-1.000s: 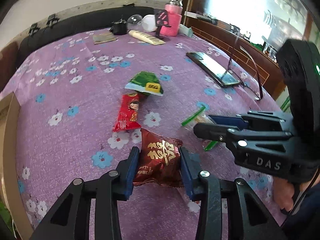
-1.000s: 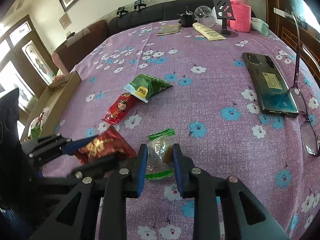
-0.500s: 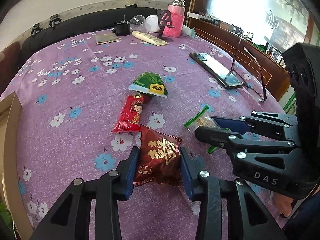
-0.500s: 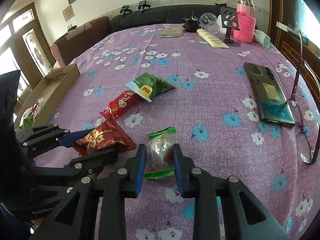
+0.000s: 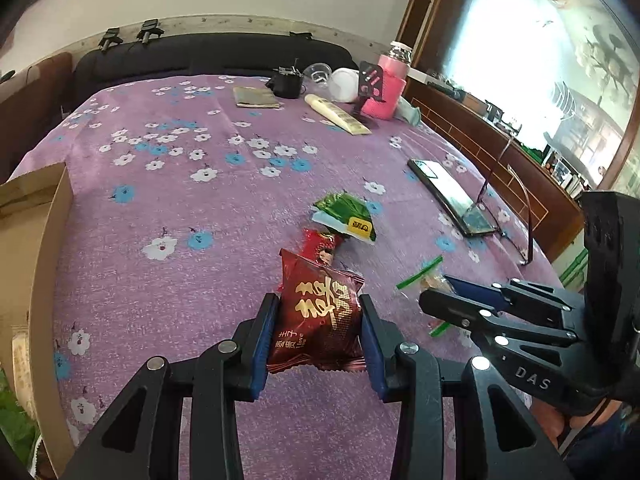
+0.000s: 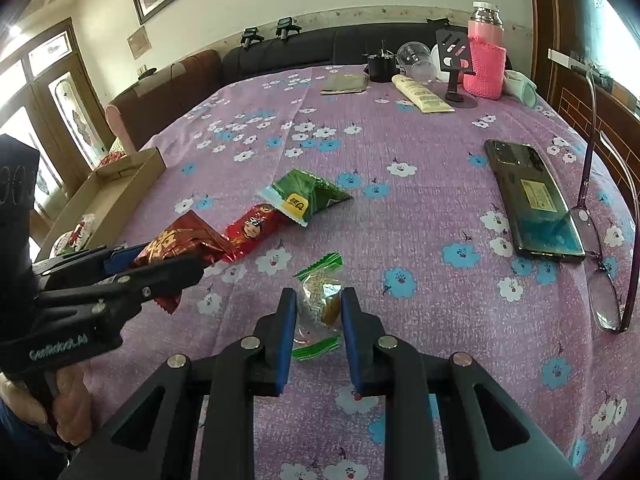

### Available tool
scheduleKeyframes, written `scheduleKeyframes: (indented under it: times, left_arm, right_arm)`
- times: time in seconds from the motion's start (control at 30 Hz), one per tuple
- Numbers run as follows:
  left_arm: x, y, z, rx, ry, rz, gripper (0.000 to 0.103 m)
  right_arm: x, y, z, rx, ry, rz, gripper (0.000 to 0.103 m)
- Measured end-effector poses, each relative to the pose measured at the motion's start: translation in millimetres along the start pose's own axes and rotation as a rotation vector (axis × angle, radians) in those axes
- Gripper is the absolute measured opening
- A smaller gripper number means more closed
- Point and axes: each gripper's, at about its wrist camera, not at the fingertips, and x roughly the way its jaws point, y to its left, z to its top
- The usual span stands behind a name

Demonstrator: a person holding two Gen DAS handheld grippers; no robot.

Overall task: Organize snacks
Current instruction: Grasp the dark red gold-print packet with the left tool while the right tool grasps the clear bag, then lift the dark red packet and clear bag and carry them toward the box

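Observation:
My left gripper is shut on a dark red snack packet with gold lettering and holds it lifted above the purple flowered tablecloth; the packet also shows in the right wrist view. My right gripper is shut on a clear snack packet with green ends, also seen beside the left gripper. A small red packet and a green packet lie on the cloth ahead. A cardboard box stands at the left edge.
A phone and glasses lie at the right. At the far end stand a pink-sleeved bottle, a phone stand, a cream tube, a clear cup, a black pot and a small booklet.
My left gripper has lifted the dark red packet off the cloth and tilted up. My right gripper has raised the clear packet slightly. The loose packets have not moved.

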Motion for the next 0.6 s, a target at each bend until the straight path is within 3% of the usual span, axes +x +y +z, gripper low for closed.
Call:
scheduleKeyframes:
  times: [0.6]
  left_arm:
    - [-18.0, 6.4, 2.1, -0.006, -0.115, 0.104, 0.041]
  right_arm:
    - [-17.8, 6.6, -0.6, -0.012, -0.107, 0.045, 0.022]
